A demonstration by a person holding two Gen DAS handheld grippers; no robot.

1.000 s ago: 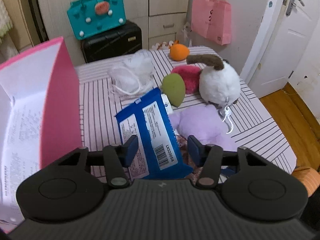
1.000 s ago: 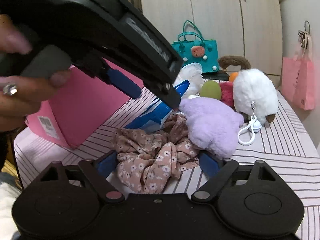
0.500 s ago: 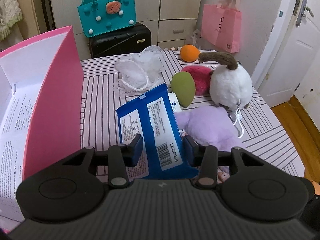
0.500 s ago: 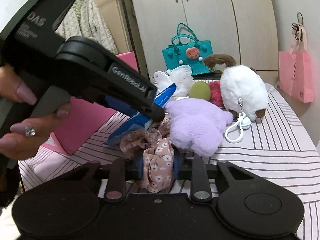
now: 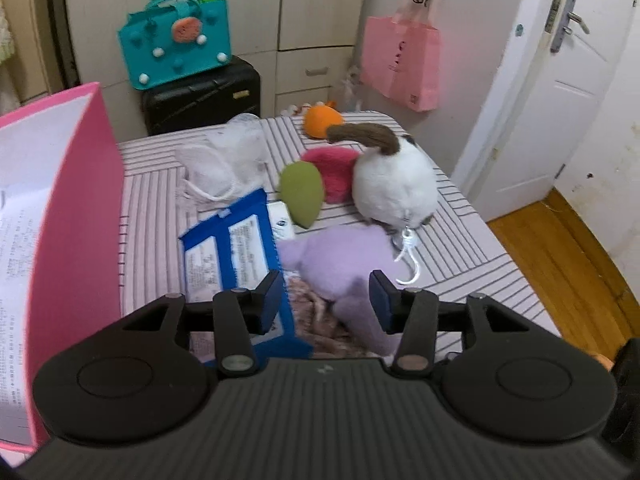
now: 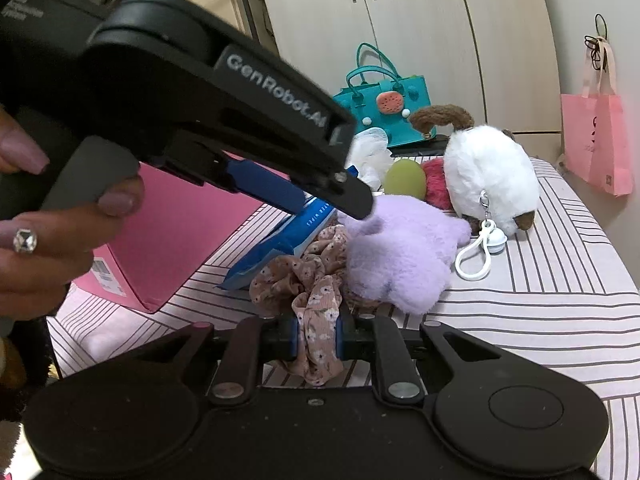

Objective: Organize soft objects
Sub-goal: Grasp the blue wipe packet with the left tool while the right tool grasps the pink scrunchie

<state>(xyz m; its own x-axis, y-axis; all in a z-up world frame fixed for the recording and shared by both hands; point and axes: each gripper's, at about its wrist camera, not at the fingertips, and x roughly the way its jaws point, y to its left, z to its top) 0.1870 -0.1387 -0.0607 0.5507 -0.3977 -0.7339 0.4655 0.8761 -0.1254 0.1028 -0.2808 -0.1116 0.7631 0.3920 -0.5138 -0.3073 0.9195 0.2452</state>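
My right gripper (image 6: 316, 338) is shut on a pink floral scrunchie (image 6: 316, 292), whose bunched fabric rests on the striped cloth (image 6: 540, 320) just ahead. Behind it lie a purple plush (image 6: 400, 256) and a white plush (image 6: 488, 176) with a brown tail and a white clip. My left gripper (image 5: 327, 300) hovers above the purple plush (image 5: 340, 256), and its jaws are opening. Nothing is pressed between its pads. A blue wipes packet (image 5: 232, 252) lies by its left finger. A person's hand (image 6: 48, 240) holds that gripper.
An open pink box (image 5: 80, 220) stands at the left. Farther back lie a white mesh pouf (image 5: 224, 160), a green sponge (image 5: 302, 194), a red fluffy thing (image 5: 332, 168) and an orange toy (image 5: 320, 120). Beyond the cloth's right edge (image 5: 500, 256) is wooden floor.
My right jaws have gone from wide open to pinched on the scrunchie. The left gripper has shifted right, from astride the blue packet to above the purple plush.
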